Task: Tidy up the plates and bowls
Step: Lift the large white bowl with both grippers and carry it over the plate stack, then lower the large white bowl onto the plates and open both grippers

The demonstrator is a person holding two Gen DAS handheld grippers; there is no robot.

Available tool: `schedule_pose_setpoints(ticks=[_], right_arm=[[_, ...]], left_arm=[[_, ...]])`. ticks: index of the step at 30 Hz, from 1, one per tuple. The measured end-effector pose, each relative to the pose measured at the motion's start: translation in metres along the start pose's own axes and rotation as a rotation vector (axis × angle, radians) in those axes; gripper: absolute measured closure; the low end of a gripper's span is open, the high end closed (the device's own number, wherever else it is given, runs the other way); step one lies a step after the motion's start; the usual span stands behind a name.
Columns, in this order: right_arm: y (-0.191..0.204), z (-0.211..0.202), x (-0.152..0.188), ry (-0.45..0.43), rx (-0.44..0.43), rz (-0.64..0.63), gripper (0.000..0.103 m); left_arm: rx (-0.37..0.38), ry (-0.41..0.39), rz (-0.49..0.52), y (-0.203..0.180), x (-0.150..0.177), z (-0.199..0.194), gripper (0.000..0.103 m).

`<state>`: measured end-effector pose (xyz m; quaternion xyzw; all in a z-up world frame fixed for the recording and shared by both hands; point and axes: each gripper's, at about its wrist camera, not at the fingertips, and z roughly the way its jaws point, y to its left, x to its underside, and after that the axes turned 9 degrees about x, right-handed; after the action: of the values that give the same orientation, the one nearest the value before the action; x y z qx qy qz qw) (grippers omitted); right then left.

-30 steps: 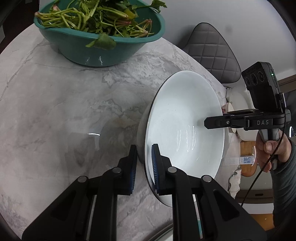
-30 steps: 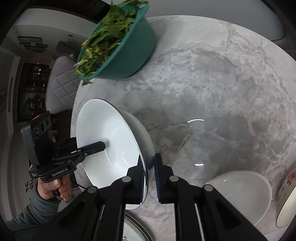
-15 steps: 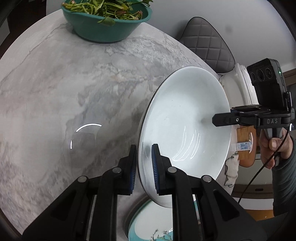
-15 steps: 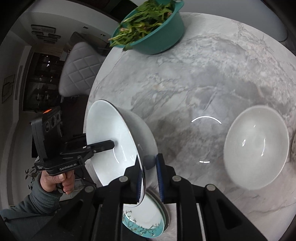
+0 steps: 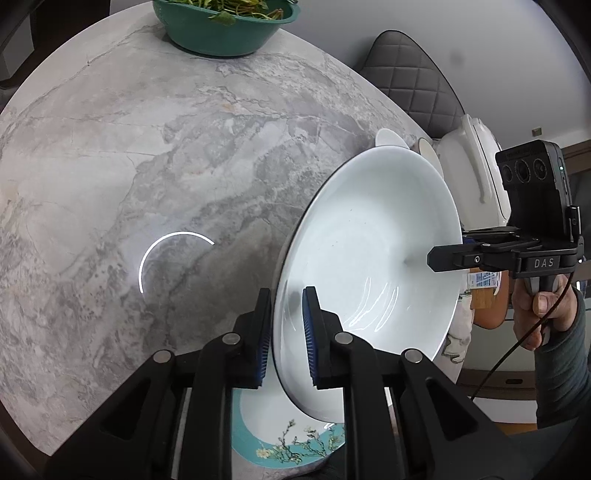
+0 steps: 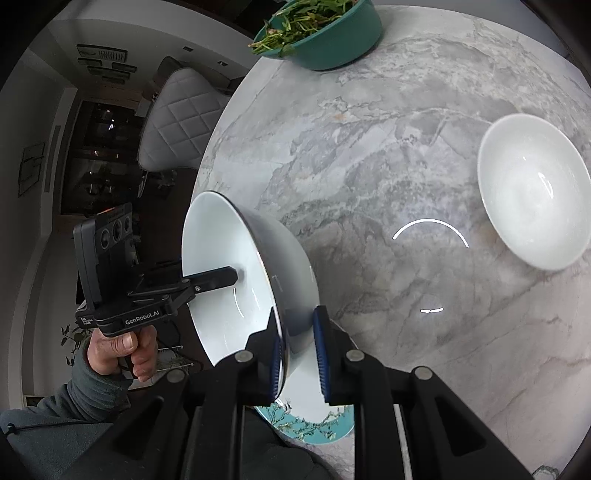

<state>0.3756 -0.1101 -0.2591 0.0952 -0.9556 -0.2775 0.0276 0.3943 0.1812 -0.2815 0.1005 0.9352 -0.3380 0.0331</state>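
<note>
Above the marble table (image 5: 155,155), the large white bowl (image 5: 369,251) is being carried tilted on edge by both tools at once, one at each side of its rim. The left gripper (image 5: 286,332) is clamping the near rim, one pad inside and one outside; the right gripper (image 6: 297,350) is straddling the opposite rim, though whether both its pads are pressing cannot be judged. Two-sided support probably steadies a wide, slippery dish. Directly below is lying a teal floral plate (image 5: 295,443), likely the stacking spot, mostly hidden by bowl and fingers. Well apart are sitting a smaller white bowl (image 6: 532,192) and a green bowl of vegetables (image 5: 225,26), cropped at the frame's edge.
</note>
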Motion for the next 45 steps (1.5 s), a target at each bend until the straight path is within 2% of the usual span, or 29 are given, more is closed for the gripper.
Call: schedule_pose_setpoints(ticks=[6,17,26,29,35,45], right_arm=[[-0.019,-0.018,0.034,-0.034,-0.017,0.042,0.082],[-0.086,-0.048,0.126,-0.112,-0.052,0.217,0.078],[-0.152,-0.040,0.209,-0.141,-0.101,0.415,0.077],[-0.173,-0.025,0.228,-0.136,-0.109,0.471,0.078],[-0.204,-0.003,0.250,-0.122,-0.125,0.556,0.077],[-0.212,0.008,0.257,-0.123,-0.136,0.582,0.077]], left_arm=[[0.016,0.028,0.021,-0.027,0.005,0.027,0.090],[0.070,0.173,0.089,-0.098,0.040,0.102,0.090],[0.042,0.311,0.168,-0.151,0.073,0.176,0.090],[0.002,0.344,0.205,-0.164,0.082,0.198,0.090],[-0.029,0.395,0.242,-0.180,0.092,0.226,0.090],[-0.051,0.414,0.231,-0.169,0.082,0.260,0.089]])
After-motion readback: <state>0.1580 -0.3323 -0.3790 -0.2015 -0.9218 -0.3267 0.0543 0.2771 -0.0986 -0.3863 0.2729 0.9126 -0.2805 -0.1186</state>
